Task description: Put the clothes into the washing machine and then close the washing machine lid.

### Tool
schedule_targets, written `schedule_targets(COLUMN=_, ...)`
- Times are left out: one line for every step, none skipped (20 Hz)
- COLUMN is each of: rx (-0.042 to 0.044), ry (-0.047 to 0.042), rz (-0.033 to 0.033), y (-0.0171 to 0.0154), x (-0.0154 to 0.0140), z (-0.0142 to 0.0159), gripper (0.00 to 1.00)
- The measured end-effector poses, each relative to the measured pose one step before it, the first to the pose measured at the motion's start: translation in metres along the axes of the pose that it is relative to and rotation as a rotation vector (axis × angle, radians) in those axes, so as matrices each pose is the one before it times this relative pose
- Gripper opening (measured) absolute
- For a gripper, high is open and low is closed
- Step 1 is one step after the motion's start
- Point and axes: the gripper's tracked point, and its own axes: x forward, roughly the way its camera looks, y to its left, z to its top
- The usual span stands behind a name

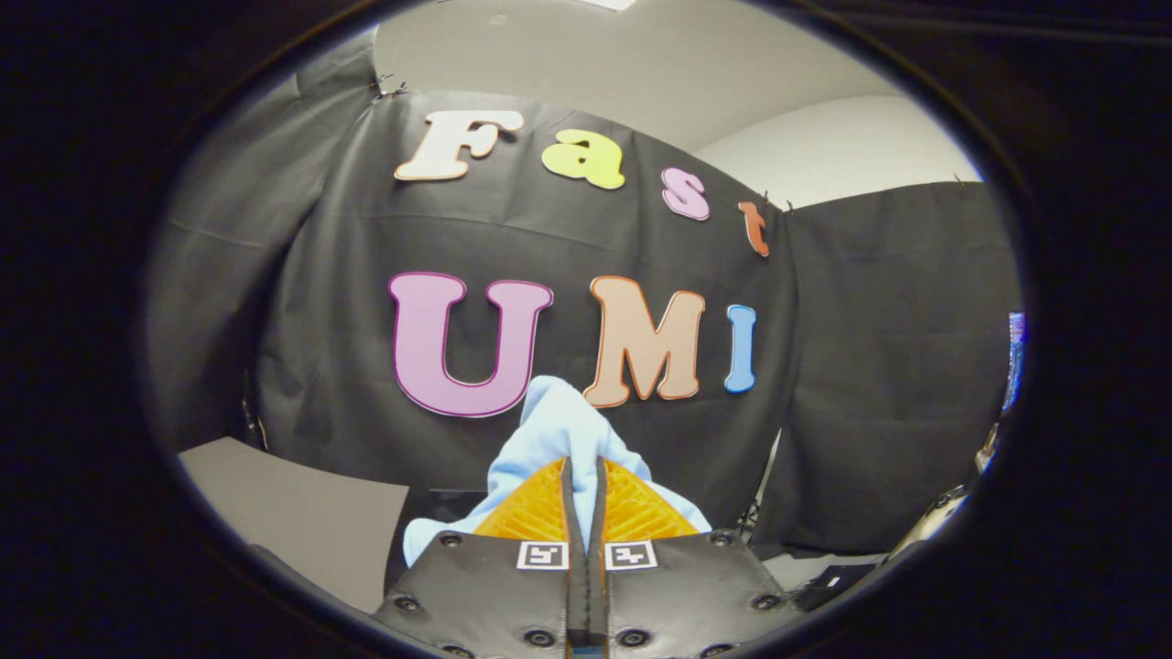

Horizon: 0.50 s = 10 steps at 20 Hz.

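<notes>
clothes [554, 430]: pale blue | hand-held gripper [584, 471] fingers [536, 513]: orange, ribbed, black-and-white square markers

Pale blue cloth [549, 430], soft and bunched, pinched between the tool's [584, 471] closed orange fingers [536, 513], rising above and draping both sides.

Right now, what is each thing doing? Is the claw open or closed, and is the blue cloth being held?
gripper: shut on the light blue cloth, fingers pressed close together.
light blue cloth: pinched between the fingers, lifted, bunched up past the fingertips.
grey board: lying flat, beside the fingers, untouched.
</notes>
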Motion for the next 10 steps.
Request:
schedule_targets(rx=-0.00191, ry=0.00382, rz=0.00221, y=-0.00150, x=0.00235, z=-0.00487, gripper=0.00)
schedule_targets(rx=0.00317, ry=0.00616, rz=0.00300, y=-0.00045, x=0.00442, z=-0.00566, gripper=0.00)
schedule_targets(rx=0.00024, ry=0.00814, rz=-0.00097, y=-0.00131, x=0.00295, z=-0.00633, gripper=0.00)
schedule_targets(rx=-0.00427, ry=0.00518, rz=-0.00261, y=-0.00139, x=0.00525, z=-0.00571, gripper=0.00)
schedule_targets(rx=-0.00747, ry=0.00870, rz=-0.00090, y=-0.00146, x=0.00356, z=-0.00938, gripper=0.00)
schedule_targets(rx=-0.00843, ry=0.00885, rz=-0.00103, y=-0.00040, x=0.00485, z=-0.00825, gripper=0.00)
schedule_targets(rx=-0.00149, ry=0.01549, rz=0.00326, y=0.00029, x=0.00616, z=-0.01154, gripper=0.01)
schedule_targets(rx=-0.00230, ry=0.01668, rz=0.00207, y=0.00076, x=0.00622, z=-0.01354, gripper=0.00)
schedule_targets(rx=-0.00418, ry=0.01200, rz=0.00261, y=0.00084, x=0.00732, z=-0.01325, gripper=0.01)
schedule_targets(rx=-0.00238, ry=0.00901, rz=0.00650, y=0.00256, x=0.00734, z=-0.01313, gripper=0.01)
